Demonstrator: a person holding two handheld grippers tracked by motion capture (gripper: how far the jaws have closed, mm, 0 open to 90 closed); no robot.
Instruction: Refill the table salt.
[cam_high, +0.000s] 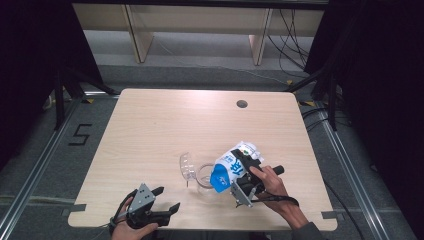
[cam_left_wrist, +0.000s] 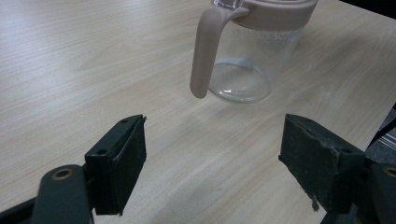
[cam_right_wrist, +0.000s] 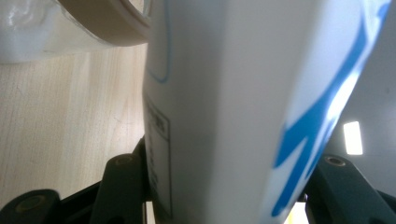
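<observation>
While the left gripper (cam_high: 165, 200) rests with its jaws spread and empty, its own view shows the glass jug (cam_left_wrist: 252, 51) standing ahead between them, pink handle (cam_left_wrist: 205, 51) nearest. Rightward, the right gripper (cam_high: 243, 172) clamps a tilted blue-and-white carton (cam_high: 231, 167), its top over the jug's rim (cam_right_wrist: 100, 23).

Two handheld black grippers, left gripper (cam_high: 167, 199) topped by a grey three-cornered plate with small holes, right gripper (cam_high: 243, 172) with black handle and thin black cable looping back, square black rubber-padded fingers (cam_left_wrist: 122, 163) on brass-riveted arms, dark grey sleeve at right wrist
</observation>
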